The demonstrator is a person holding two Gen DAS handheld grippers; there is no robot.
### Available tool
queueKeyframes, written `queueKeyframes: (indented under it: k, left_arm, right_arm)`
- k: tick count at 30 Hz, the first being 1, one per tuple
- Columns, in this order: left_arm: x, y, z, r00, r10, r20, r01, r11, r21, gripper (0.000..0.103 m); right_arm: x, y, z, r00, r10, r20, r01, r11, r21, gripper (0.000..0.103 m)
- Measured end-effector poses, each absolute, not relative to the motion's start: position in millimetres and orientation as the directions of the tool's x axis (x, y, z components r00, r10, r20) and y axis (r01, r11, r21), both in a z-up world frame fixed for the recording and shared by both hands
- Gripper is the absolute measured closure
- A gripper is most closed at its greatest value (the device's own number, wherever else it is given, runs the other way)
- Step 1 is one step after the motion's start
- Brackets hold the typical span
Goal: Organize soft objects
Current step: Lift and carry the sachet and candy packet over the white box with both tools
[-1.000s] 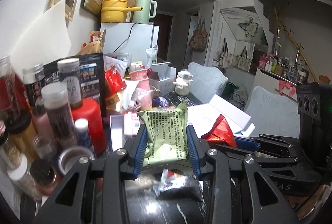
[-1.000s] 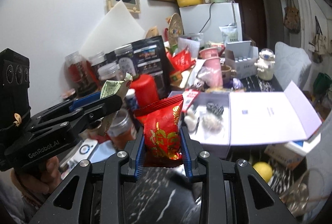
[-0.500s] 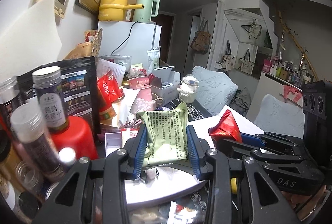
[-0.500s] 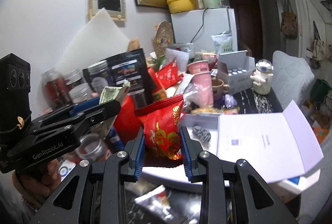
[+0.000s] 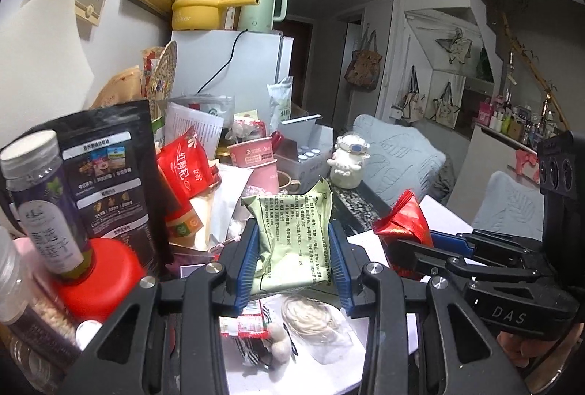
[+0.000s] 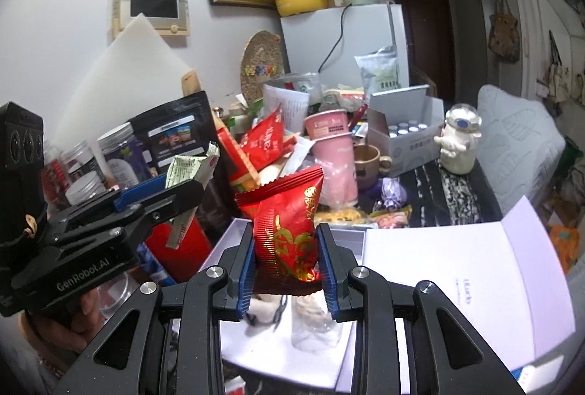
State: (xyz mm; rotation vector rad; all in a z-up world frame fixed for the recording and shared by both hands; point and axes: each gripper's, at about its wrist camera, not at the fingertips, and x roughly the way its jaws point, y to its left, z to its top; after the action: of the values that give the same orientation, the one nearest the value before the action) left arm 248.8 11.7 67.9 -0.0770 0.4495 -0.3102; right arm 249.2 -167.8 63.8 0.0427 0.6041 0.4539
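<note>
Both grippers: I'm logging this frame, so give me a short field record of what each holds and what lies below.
left gripper: shut on green packet
right gripper: shut on red packet
packets: both held upright, off the table
below: open white box, lid folded back to the right
box contents: clear bag and a few small items
green packet print: dark text, too small to read

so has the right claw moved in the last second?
Yes. The right claw, shut on the red packet, has moved forward over the open white box, whose tray now lies beneath it, and closer to the fridge.
</note>
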Motion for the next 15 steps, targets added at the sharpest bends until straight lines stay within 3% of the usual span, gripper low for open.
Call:
queueKeyframes:
  k: [15]
  left_arm:
    - [292,1,19,0.793,-0.270,-0.547,0.255,0.961,-0.105,0.066]
  right_arm:
    - [292,-166,20,0.652,0.416,-0.634,-0.384,0.902,0.197,0.073]
